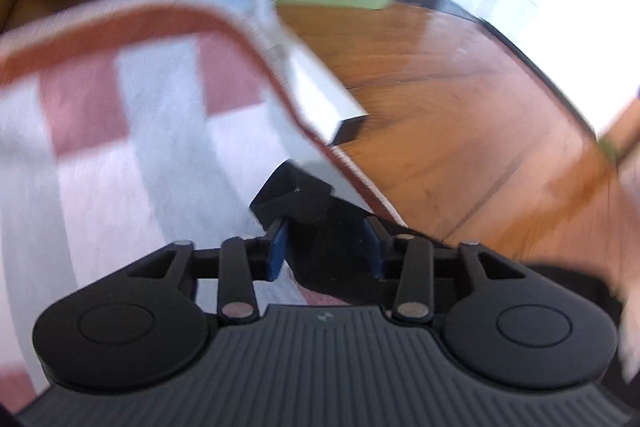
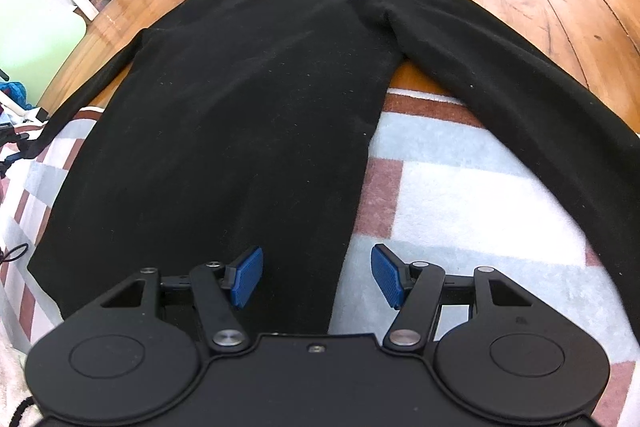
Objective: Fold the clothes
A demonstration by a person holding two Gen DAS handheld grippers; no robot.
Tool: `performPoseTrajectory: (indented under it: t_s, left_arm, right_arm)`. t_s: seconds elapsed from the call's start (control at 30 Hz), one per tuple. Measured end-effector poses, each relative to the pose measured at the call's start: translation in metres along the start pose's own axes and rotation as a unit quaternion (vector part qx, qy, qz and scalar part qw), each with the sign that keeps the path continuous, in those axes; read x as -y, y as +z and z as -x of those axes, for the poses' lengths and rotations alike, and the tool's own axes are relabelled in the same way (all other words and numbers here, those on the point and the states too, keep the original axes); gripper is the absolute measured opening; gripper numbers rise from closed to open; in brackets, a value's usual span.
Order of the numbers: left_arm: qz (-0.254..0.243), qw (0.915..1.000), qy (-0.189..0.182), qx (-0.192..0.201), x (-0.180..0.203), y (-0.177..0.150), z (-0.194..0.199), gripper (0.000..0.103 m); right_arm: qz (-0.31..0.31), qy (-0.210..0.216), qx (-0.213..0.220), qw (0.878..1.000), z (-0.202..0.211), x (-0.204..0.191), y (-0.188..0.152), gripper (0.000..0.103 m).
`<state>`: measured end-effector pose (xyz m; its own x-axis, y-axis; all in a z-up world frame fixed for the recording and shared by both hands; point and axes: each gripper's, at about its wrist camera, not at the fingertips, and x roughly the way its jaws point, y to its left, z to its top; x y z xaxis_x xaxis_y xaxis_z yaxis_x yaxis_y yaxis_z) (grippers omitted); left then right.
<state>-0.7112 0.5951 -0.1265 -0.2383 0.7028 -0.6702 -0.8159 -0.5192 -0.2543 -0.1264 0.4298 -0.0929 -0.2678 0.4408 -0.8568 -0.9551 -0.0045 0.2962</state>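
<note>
Black: one sweater (image 2: 240,115) flat on one checked rug (image 2: 460,195); right gripper (image 2: 316,277) wide, empty; left gripper (image 1: 326,251) pinches black cloth (image 1: 296,195).

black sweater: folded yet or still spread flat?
Spread flat. In the right wrist view the black sweater lies front up on the checked rug, both sleeves angled outward, neck label showing, no fold visible. Far cuffs run out of frame.

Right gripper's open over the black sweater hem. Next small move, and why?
Probably lower the right gripper and shut it on the hem edge of the black sweater. Its fingers stand open, straddling that edge above the checked rug, and the sweater lies flat, unfolded. The left gripper seems to hold black fabric, though blur hides the detail.
</note>
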Motion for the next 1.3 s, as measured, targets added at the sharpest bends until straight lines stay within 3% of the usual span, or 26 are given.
performPoseTrajectory:
  t_s: [0.1, 0.13, 0.2, 0.37, 0.47, 0.53, 0.67, 0.7, 0.73, 0.77, 0.8, 0.83, 0.87, 0.93, 0.97, 1.0, 1.03, 1.07, 1.1, 1.13, 1.17, 1.2, 1.23, 1.3]
  left_arm:
    - [-0.131, 0.9902, -0.018, 0.045, 0.009, -0.001, 0.007, 0.053]
    - [-0.173, 0.9828, -0.016, 0.063, 0.012, -0.002, 0.013, 0.055]
    - [-0.265, 0.9599, -0.028, 0.086, 0.010, 0.001, 0.021, 0.062]
    - [-0.401, 0.9072, -0.123, 0.031, -0.002, 0.016, 0.029, 0.071]
    - [-0.476, 0.8664, -0.152, 0.002, -0.001, 0.011, 0.029, 0.072]
    - [-0.515, 0.8436, -0.151, -0.001, 0.003, 0.005, 0.023, 0.072]
    - [-0.564, 0.8153, -0.116, -0.061, 0.015, -0.001, -0.018, 0.076]
    - [-0.561, 0.8146, -0.130, -0.069, 0.017, 0.003, -0.022, 0.082]
    - [-0.558, 0.8138, -0.143, -0.079, 0.019, 0.008, -0.025, 0.081]
    - [-0.546, 0.8142, -0.154, -0.121, 0.023, 0.017, -0.032, 0.068]
    - [-0.534, 0.8132, -0.165, -0.162, 0.027, 0.026, -0.039, 0.030]
    - [-0.522, 0.8151, -0.172, -0.184, 0.031, 0.038, -0.039, 0.001]
    - [-0.508, 0.8171, -0.179, -0.206, 0.036, 0.049, -0.040, 0.002]
    - [-0.426, 0.8376, -0.255, -0.228, 0.036, 0.087, -0.027, 0.002]
    - [-0.324, 0.8542, -0.319, -0.253, 0.027, 0.112, -0.026, 0.002]
    - [-0.217, 0.8581, -0.377, -0.273, 0.018, 0.137, -0.026, 0.002]
    - [-0.110, 0.8593, -0.412, -0.283, 0.003, 0.153, -0.029, 0.002]
    - [-0.042, 0.8633, -0.420, -0.277, -0.009, 0.163, -0.031, 0.002]
    - [0.024, 0.8636, -0.425, -0.271, -0.022, 0.171, -0.033, 0.003]
    - [0.037, 0.8728, -0.410, -0.263, -0.029, 0.173, -0.036, 0.004]
    - [0.037, 0.8876, -0.378, -0.261, -0.036, 0.172, -0.039, 0.004]
    - [0.026, 0.9024, -0.335, -0.270, -0.040, 0.165, -0.046, 0.005]
    - [0.003, 0.9116, -0.300, -0.281, -0.042, 0.155, -0.051, 0.005]
    - [-0.065, 0.9202, -0.250, -0.294, -0.042, 0.128, -0.057, 0.005]
  right_arm:
    - [-0.003, -0.004, 0.001, 1.000, 0.003, 0.002, -0.002, 0.065]
    - [-0.008, -0.007, 0.001, 1.000, 0.006, 0.004, -0.004, 0.065]
    - [-0.015, -0.011, 0.002, 1.000, 0.012, 0.006, -0.006, 0.065]
    - [-0.002, -0.016, 0.003, 1.000, 0.025, 0.008, -0.008, 0.065]
    - [0.004, -0.024, 0.003, 1.000, 0.028, 0.010, -0.008, 0.065]
    - [0.005, -0.029, 0.004, 1.000, 0.029, 0.012, -0.009, 0.065]
    - [-0.012, -0.027, 0.004, 1.000, 0.024, 0.014, -0.009, 0.065]
    - [-0.011, -0.028, 0.004, 1.000, 0.023, 0.013, -0.009, 0.065]
    - [-0.010, -0.030, 0.004, 0.999, 0.022, 0.011, -0.009, 0.065]
    - [-0.008, -0.031, 0.005, 0.999, 0.021, 0.009, -0.009, 0.065]
    - [-0.007, -0.030, 0.005, 1.000, 0.022, 0.007, -0.009, 0.065]
    - [-0.005, -0.028, 0.005, 1.000, 0.022, 0.005, -0.008, 0.065]
    - [0.000, -0.028, 0.006, 1.000, 0.023, 0.002, -0.008, 0.065]
    - [0.010, -0.031, 0.008, 0.999, 0.022, -0.002, -0.007, 0.065]
    - [0.010, -0.030, 0.008, 0.999, 0.023, -0.003, -0.007, 0.065]
    - [0.010, -0.030, 0.008, 0.999, 0.023, -0.004, -0.007, 0.065]
    - [0.010, -0.029, 0.008, 0.999, 0.022, -0.004, -0.007, 0.065]
    - [0.008, -0.030, 0.006, 1.000, 0.021, -0.004, -0.008, 0.065]
    - [0.006, -0.030, 0.005, 1.000, 0.020, -0.003, -0.009, 0.065]
    - [0.005, -0.030, 0.003, 1.000, 0.019, -0.002, -0.009, 0.065]
    - [0.003, -0.030, 0.002, 1.000, 0.018, -0.001, -0.010, 0.065]
    - [0.001, -0.031, 0.000, 1.000, 0.017, -0.001, -0.011, 0.065]
    - [0.000, -0.031, -0.001, 1.000, 0.016, 0.000, -0.011, 0.065]
    - [-0.001, -0.030, -0.002, 1.000, 0.015, 0.000, -0.012, 0.065]
